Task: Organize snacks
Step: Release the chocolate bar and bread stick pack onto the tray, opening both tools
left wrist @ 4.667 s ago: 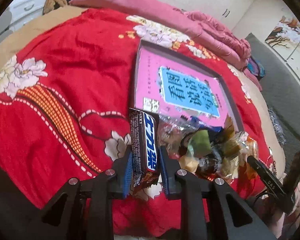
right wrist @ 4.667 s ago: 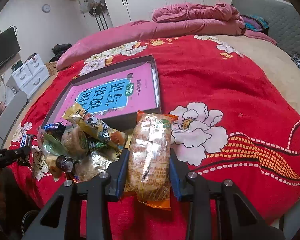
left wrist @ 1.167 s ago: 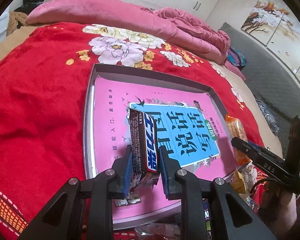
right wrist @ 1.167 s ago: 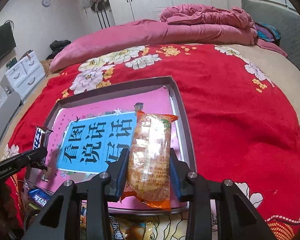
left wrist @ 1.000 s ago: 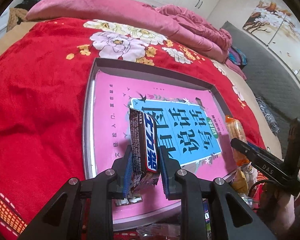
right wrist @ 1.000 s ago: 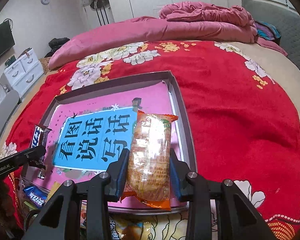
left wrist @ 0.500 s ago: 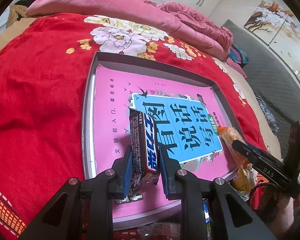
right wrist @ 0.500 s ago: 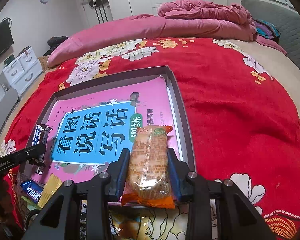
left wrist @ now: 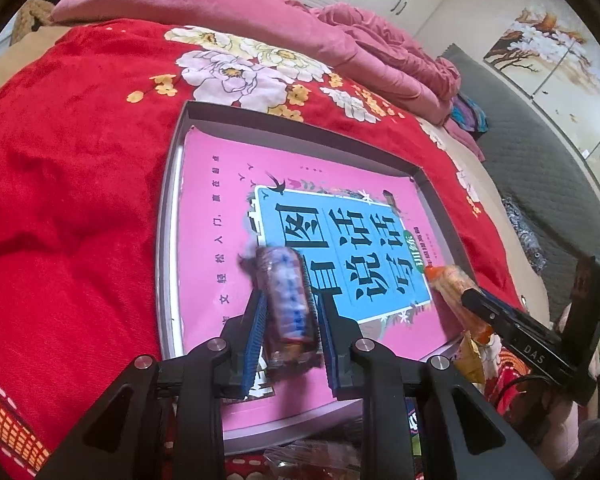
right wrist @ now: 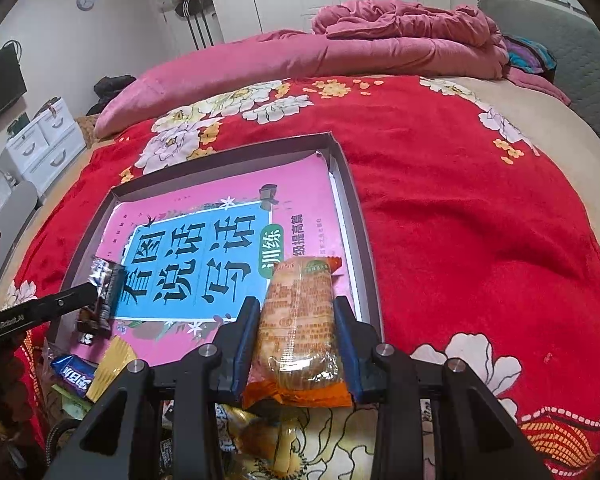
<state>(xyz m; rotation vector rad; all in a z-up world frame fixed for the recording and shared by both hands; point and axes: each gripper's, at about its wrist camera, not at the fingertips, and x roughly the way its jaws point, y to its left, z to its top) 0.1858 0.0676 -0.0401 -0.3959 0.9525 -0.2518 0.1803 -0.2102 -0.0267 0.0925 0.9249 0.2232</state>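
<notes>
Orange-wrapped cake pack (right wrist: pixel 300 320) sits loose between the parted right gripper (right wrist: pixel 296 344) jaws, low over the tray's (right wrist: pixel 356 216) near right corner; lift straight up so the pads don't drag it. Blurred chocolate bar (left wrist: pixel 286 300) hangs loose in the opening left gripper (left wrist: pixel 288 340) above the pink book (left wrist: pixel 300 216). Half a second ago both were clamped.

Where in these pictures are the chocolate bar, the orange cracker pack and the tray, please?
chocolate bar (left wrist: pixel 288 300), left wrist view, middle of its blurred wrapper.
orange cracker pack (right wrist: pixel 298 320), right wrist view, clear middle of the pack.
tray (right wrist: pixel 362 240), right wrist view, its right wall.
</notes>
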